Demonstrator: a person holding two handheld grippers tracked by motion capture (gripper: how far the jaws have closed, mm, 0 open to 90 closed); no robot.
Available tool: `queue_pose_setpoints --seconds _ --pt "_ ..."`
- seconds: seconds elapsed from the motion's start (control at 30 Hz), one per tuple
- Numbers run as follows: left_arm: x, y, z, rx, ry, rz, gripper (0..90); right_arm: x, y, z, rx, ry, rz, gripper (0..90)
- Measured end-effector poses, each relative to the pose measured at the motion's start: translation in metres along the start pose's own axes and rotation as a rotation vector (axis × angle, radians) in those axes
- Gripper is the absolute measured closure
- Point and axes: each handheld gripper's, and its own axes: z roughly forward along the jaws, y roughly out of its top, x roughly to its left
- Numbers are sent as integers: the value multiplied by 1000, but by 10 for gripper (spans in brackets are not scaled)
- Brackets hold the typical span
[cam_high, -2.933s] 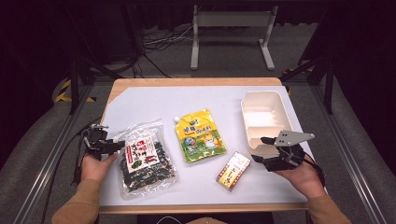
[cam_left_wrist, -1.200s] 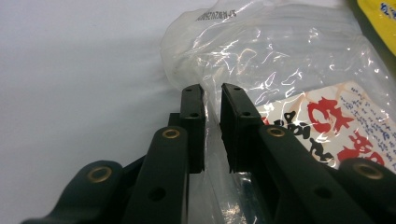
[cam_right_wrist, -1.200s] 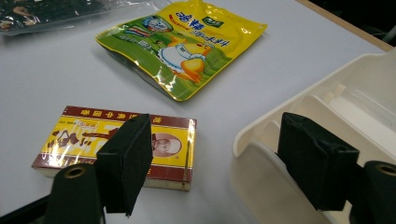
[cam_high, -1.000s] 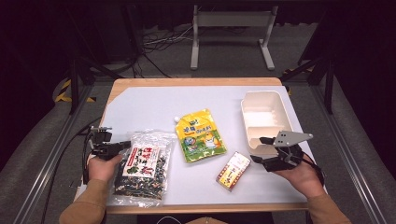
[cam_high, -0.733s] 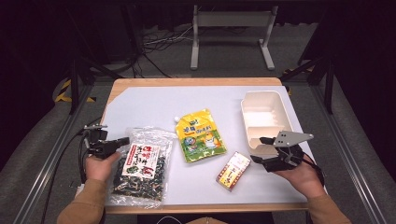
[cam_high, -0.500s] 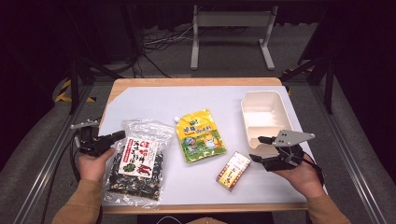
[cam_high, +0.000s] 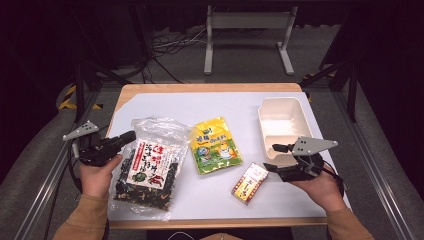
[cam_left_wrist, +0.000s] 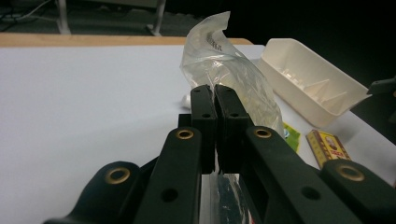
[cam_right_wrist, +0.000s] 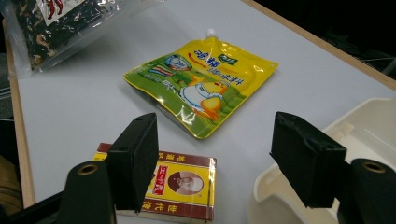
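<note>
Our left gripper (cam_high: 131, 137) has its jaws pinched on the clear top edge of the dried seaweed bag (cam_high: 148, 167) at the table's left. Our right gripper (cam_high: 274, 157) hangs spread wide between the small yellow box (cam_high: 249, 182) and the cream tray (cam_high: 282, 128).

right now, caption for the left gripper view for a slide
Left gripper shut on the clear top edge of the dried seaweed bag, cream tray beyond.

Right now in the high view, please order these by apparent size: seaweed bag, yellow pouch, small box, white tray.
1. seaweed bag
2. white tray, though partly covered
3. yellow pouch, clearly smaller than the bag
4. small box
</note>
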Motion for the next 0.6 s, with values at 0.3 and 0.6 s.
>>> queue_pose_setpoints --seconds 0.3,0.6 --pt "-27 13 -12 -91 -35 116 879 3 13 3 -42 41 7 341" --pt "-44 21 -23 -164 -62 168 880 13 32 21 -63 92 -18 355"
